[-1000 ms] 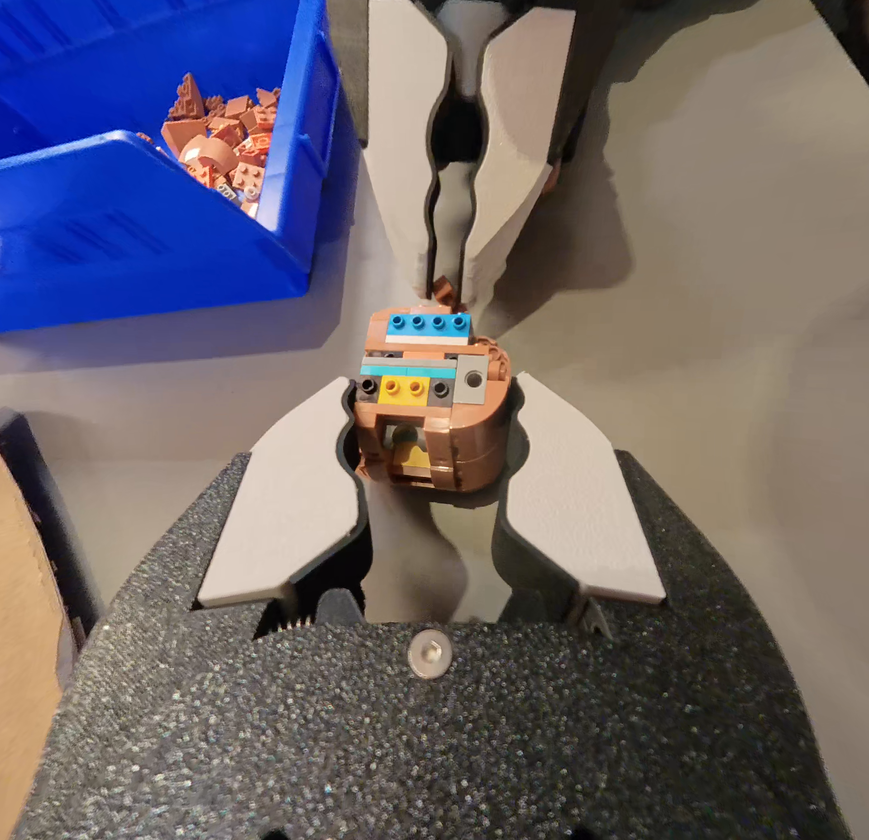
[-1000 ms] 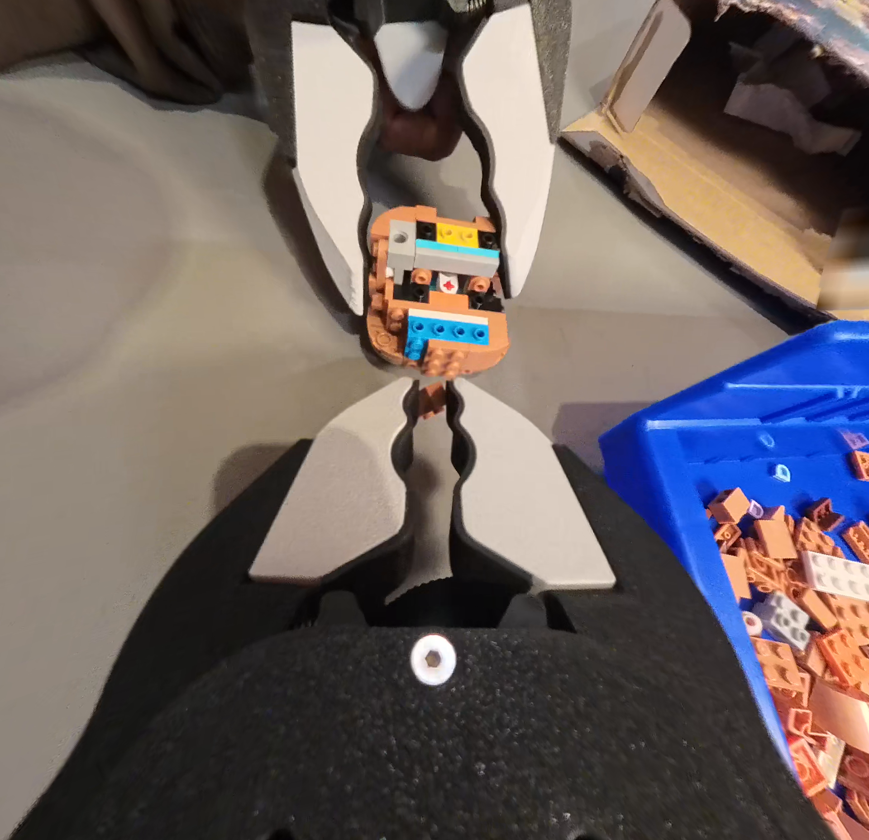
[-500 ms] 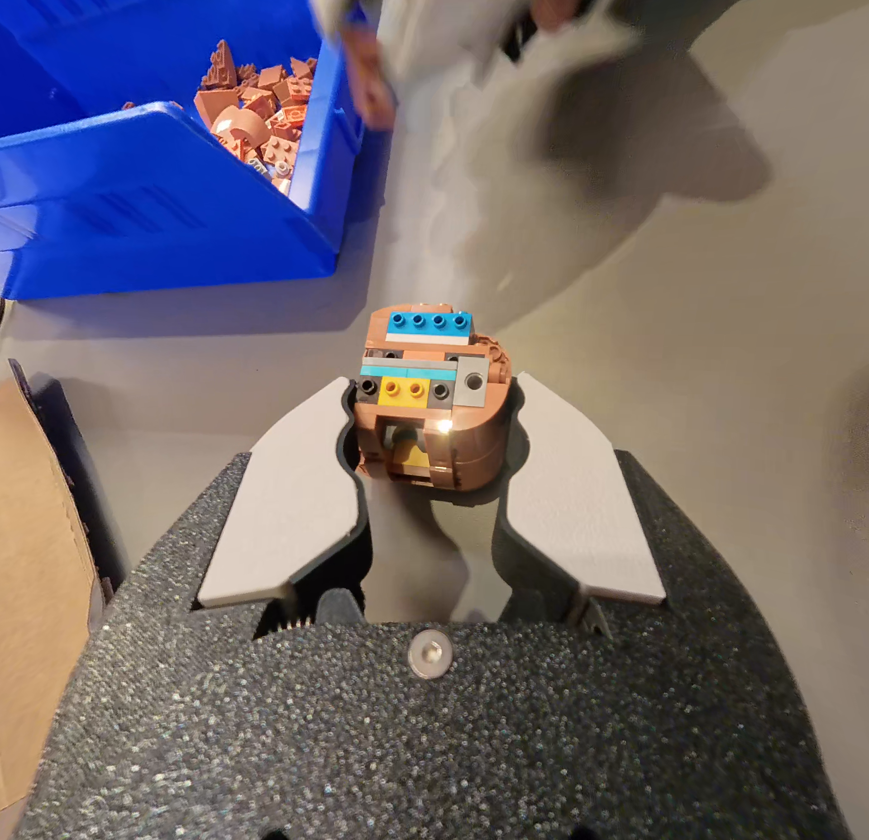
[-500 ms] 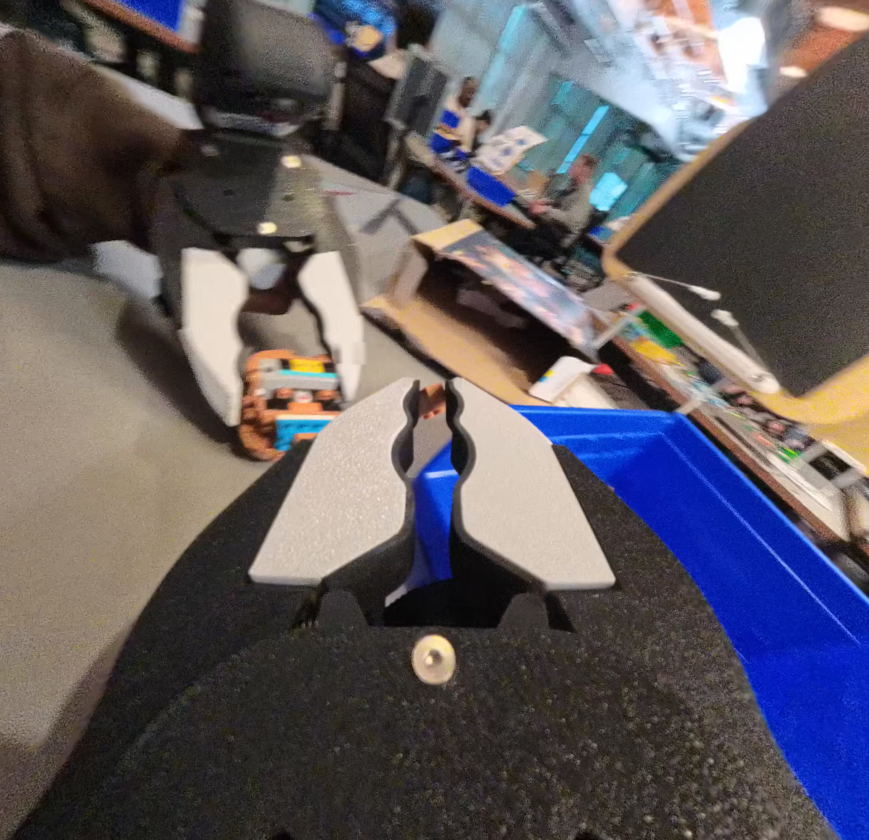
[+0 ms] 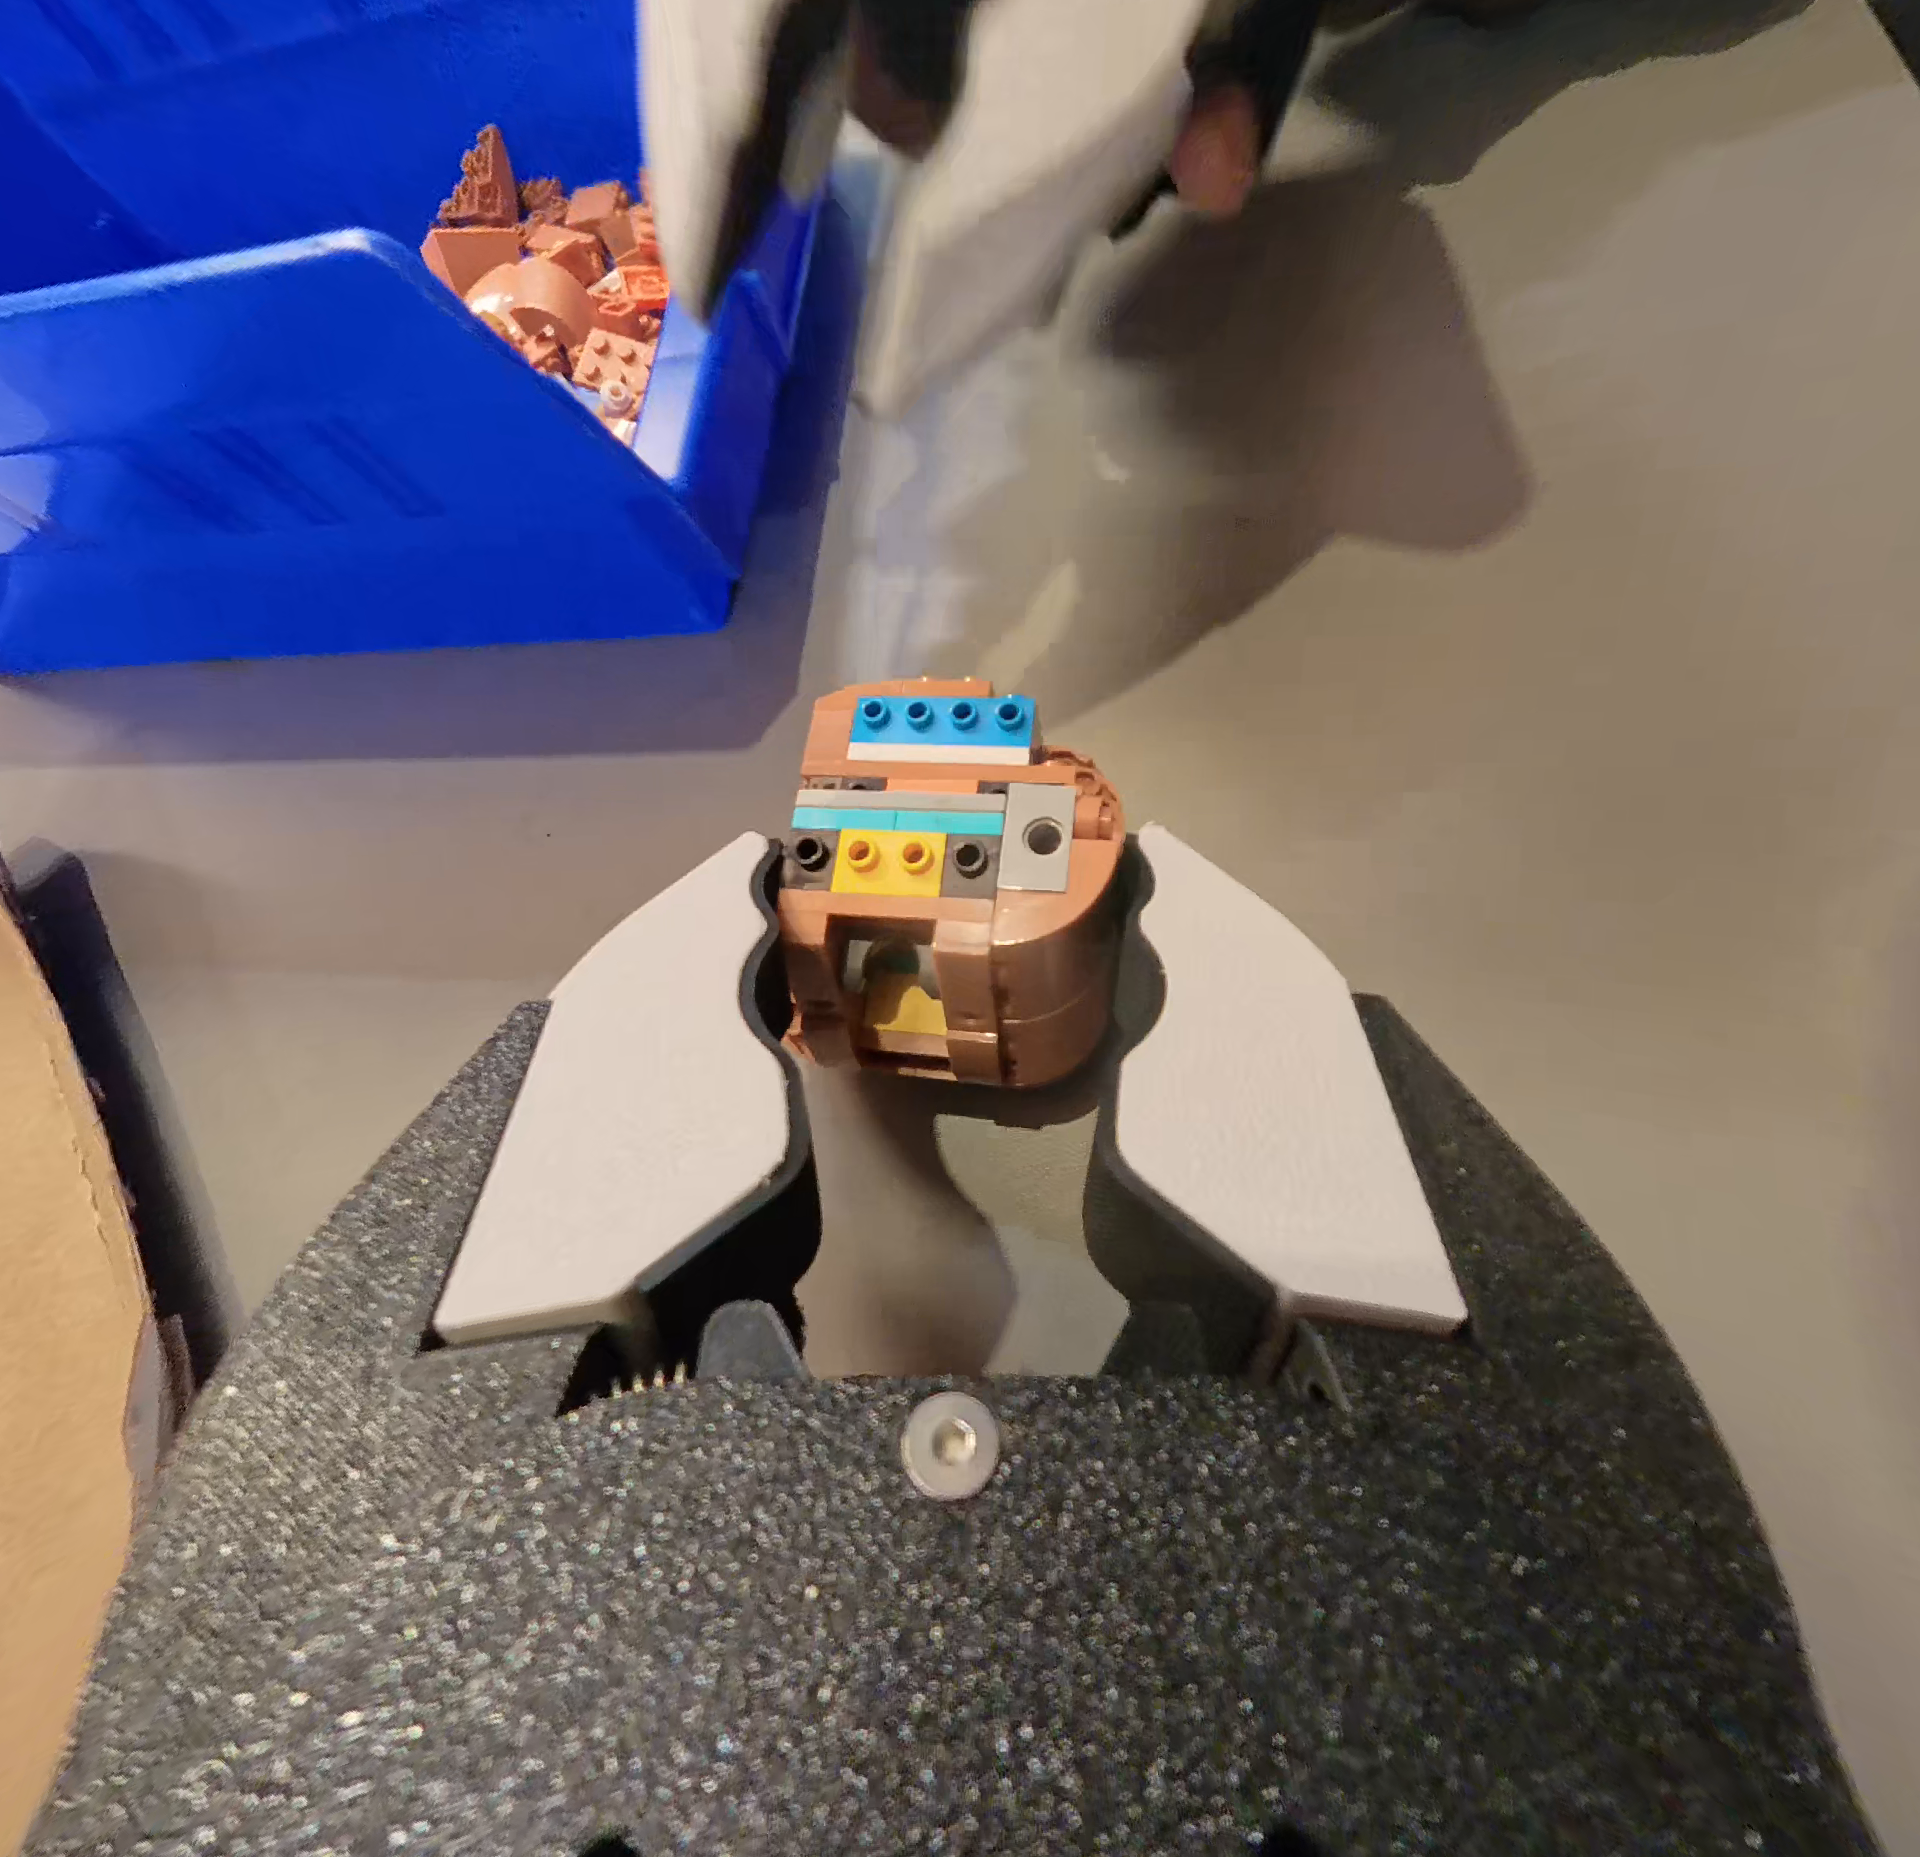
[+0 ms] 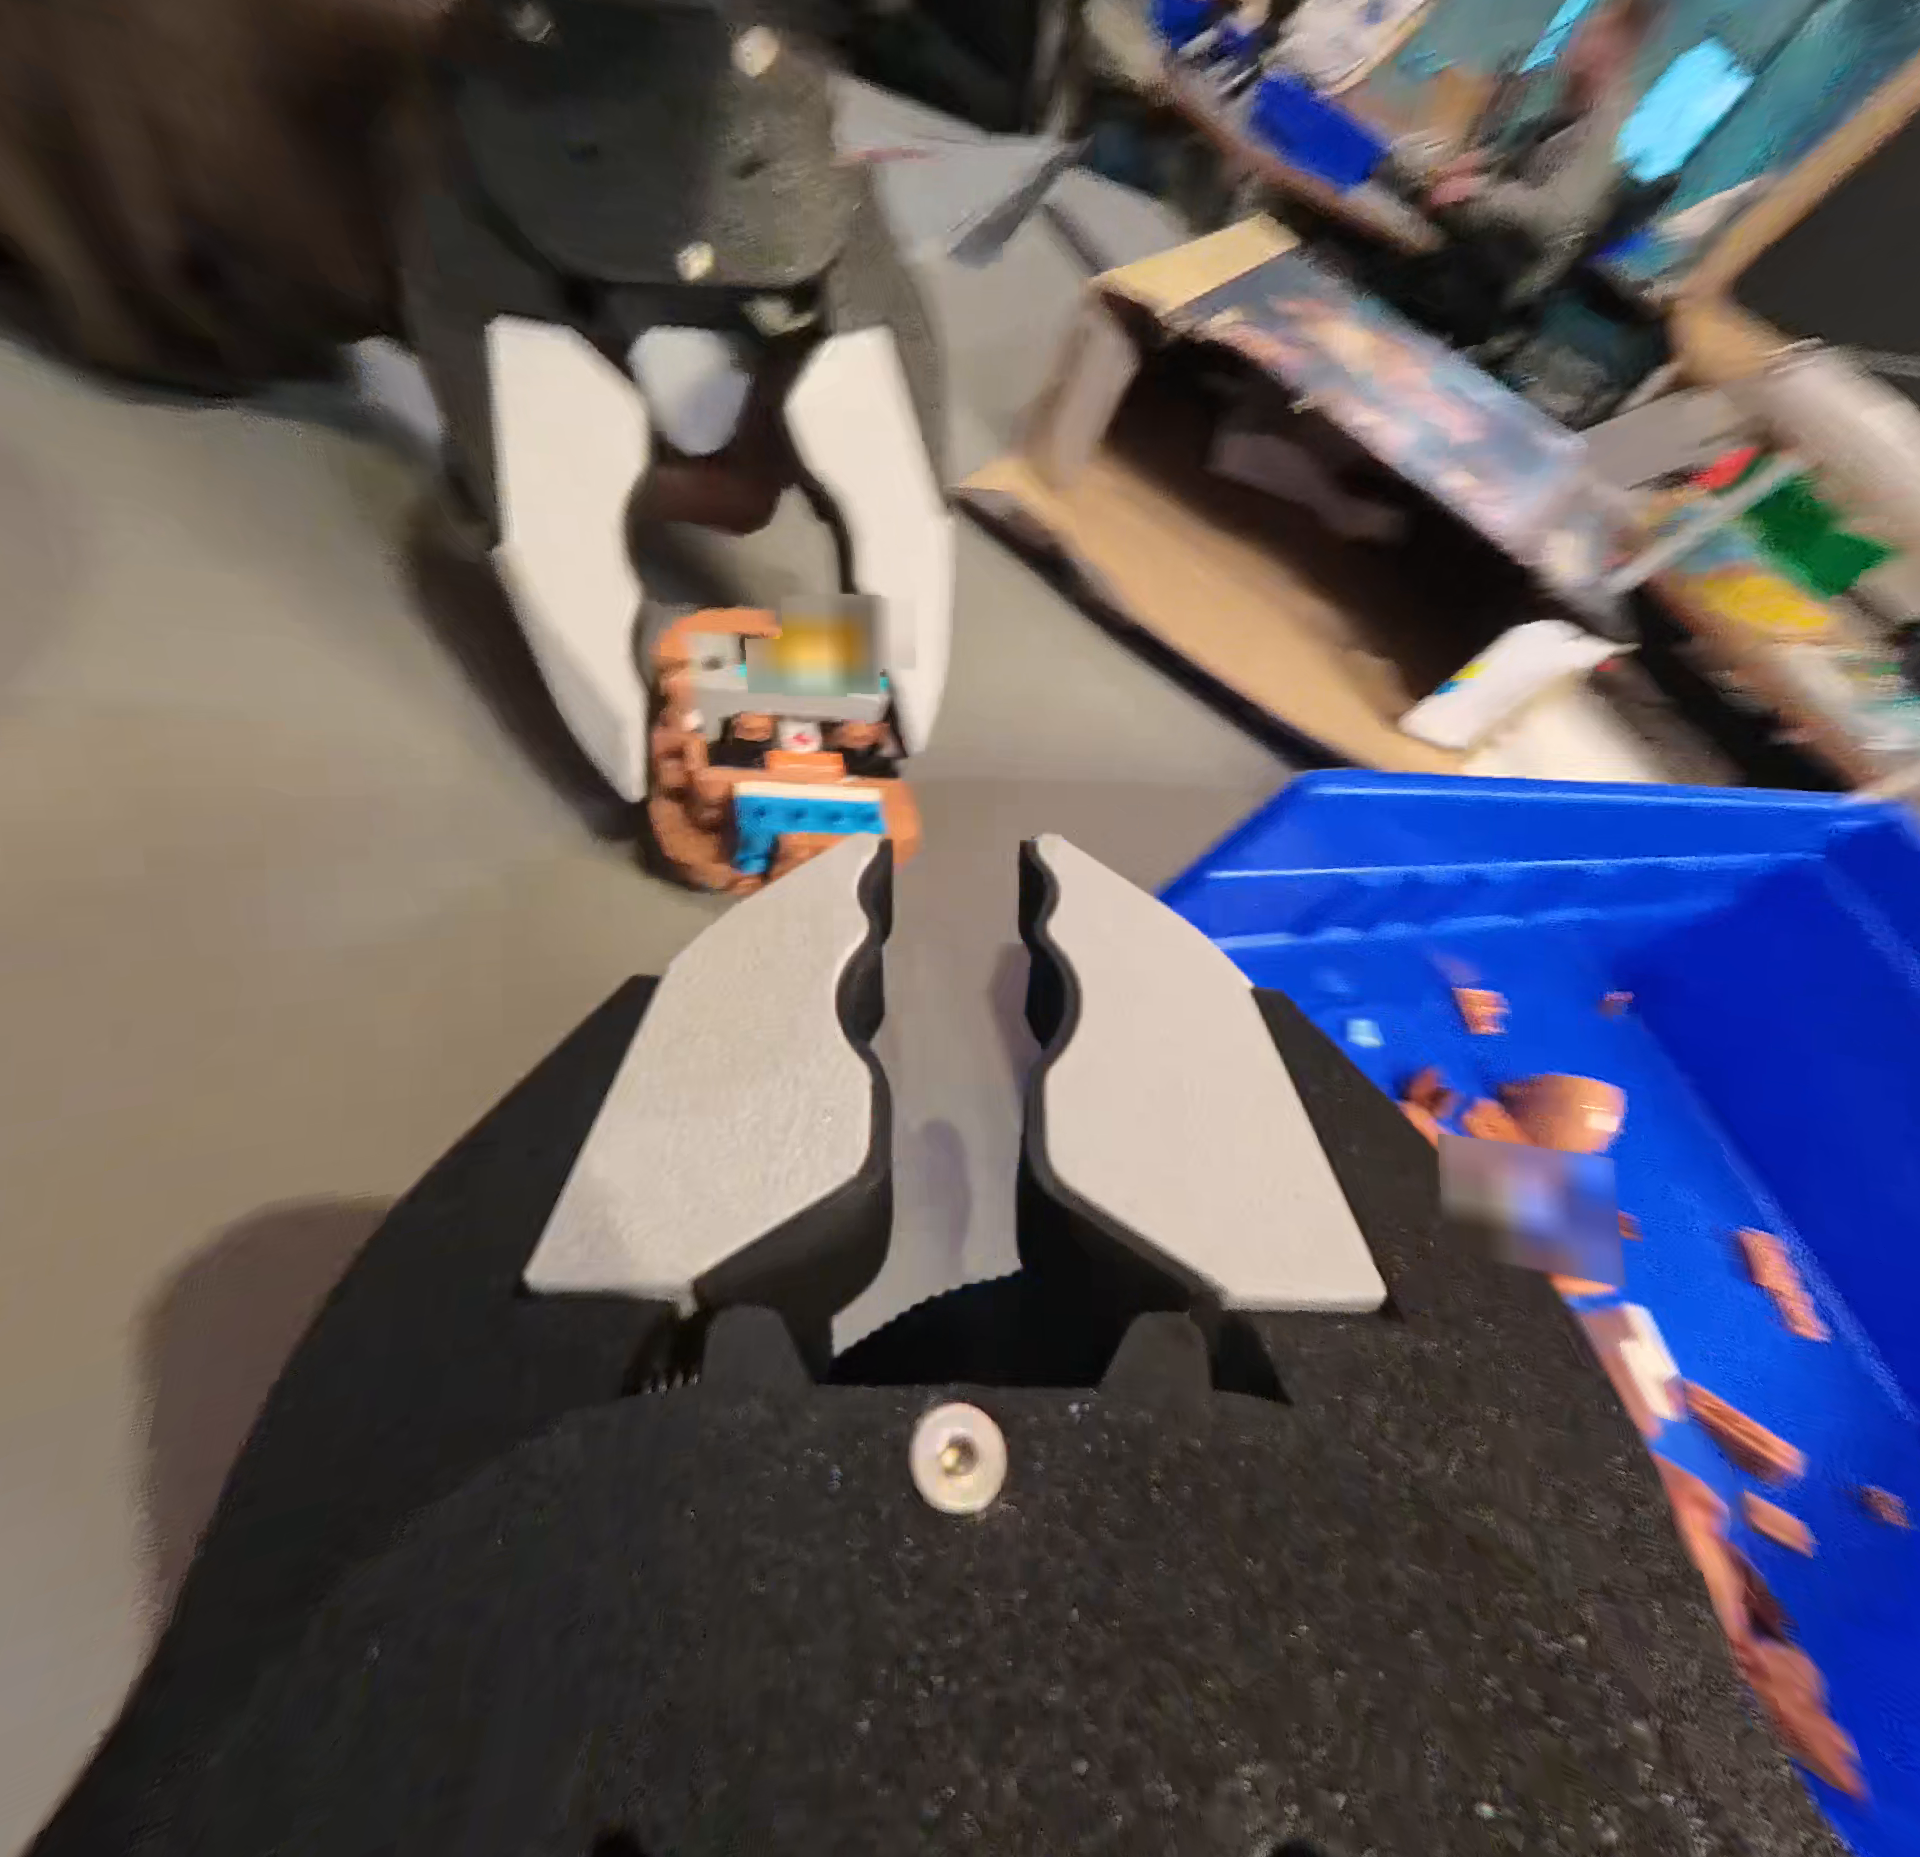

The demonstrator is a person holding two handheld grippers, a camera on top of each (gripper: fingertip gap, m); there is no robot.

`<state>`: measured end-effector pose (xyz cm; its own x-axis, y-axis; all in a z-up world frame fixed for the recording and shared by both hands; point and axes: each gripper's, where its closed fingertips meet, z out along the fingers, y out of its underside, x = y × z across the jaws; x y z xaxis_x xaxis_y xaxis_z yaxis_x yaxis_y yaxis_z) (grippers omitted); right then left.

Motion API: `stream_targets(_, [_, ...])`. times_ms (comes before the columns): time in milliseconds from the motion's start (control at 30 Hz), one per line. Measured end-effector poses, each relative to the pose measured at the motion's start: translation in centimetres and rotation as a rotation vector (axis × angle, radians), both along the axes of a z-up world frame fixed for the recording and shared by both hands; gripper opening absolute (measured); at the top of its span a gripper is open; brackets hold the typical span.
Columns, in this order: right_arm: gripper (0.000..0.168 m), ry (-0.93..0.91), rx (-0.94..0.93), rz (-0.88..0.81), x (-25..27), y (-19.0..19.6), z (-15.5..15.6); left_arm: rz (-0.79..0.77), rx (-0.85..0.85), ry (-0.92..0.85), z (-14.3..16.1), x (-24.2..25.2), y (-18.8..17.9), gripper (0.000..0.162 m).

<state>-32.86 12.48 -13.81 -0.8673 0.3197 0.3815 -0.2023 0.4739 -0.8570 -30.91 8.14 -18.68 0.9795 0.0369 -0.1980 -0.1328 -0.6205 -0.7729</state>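
- The left gripper [image 5: 951, 872] is clamped on a small brown brick model [image 5: 940, 924], its two grey fingers [image 5: 644, 1080] pressed to either side of the rounded brown body
- The brick model sits low over the grey tabletop [image 5: 1558, 768]; whether it rests on the surface or is held just off it cannot be told
- On the model's upper face there is a blue four-stud plate at the far edge, then white, grey and teal strips, a yellow two-stud piece between black ones, and a light grey plate with a hole
- In the right wrist view the same model [image 6: 774, 758] shows between the left gripper's fingertips [image 6: 769, 706], blurred
- The right gripper [image 6: 954, 851] has its jaws apart with a narrow gap and nothing between them; only the grey tabletop shows through the gap
- In the left wrist view the right gripper [image 5: 790, 342] appears blurred, above the near edge of the bin, well apart from the model
- A blue plastic bin [image 5: 343, 477] stands just beside the model, holding a heap of loose brown bricks [image 5: 551, 269]; in the right wrist view the bin [image 6: 1558, 872] lies to the right of that gripper
- An open cardboard box [image 6: 1299, 560] lies on the table beyond the bin, and part of a brown sleeve [image 6: 187, 145] shows behind the left gripper
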Motion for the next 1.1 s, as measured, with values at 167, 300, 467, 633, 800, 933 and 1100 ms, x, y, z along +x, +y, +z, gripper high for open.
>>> stream_targets(167, [0.033, -0.150, 0.112, 0.136, 2.4, -1.2, -3.8, -0.089, 0.050, -0.018, 0.1, 1.4, 0.5, 0.061])
stream_targets(300, [0.041, -0.163, 0.129, 0.179, 3.2, -1.7, -4.2, -0.118, 0.076, -0.025, 0.2, 1.8, 0.8, 0.061])
stream_targets(467, [0.045, -0.227, 0.096, 0.163, 3.2, -2.0, -4.0, -0.123, 0.081, -0.017, 0.3, 1.9, 0.9, 0.061])
stream_targets(633, [0.051, -0.303, 0.073, 0.153, 3.2, -2.1, -4.0, -0.136, 0.085, 0.000, 0.3, 2.1, 1.1, 0.061])
stream_targets(800, [0.049, -0.295, 0.118, 0.139, 3.2, -2.3, -4.6, -0.148, 0.087, 0.001, 0.3, 2.3, 1.3, 0.061])
stream_targets(933, [0.043, -0.293, 0.125, 0.158, 3.5, -2.5, -4.6, -0.158, 0.086, 0.000, 0.3, 2.6, 1.5, 0.061])
stream_targets(1100, [0.043, -0.285, 0.131, 0.179, 3.8, -2.5, -4.7, -0.169, 0.084, -0.015, 0.3, 2.8, 1.4, 0.061])
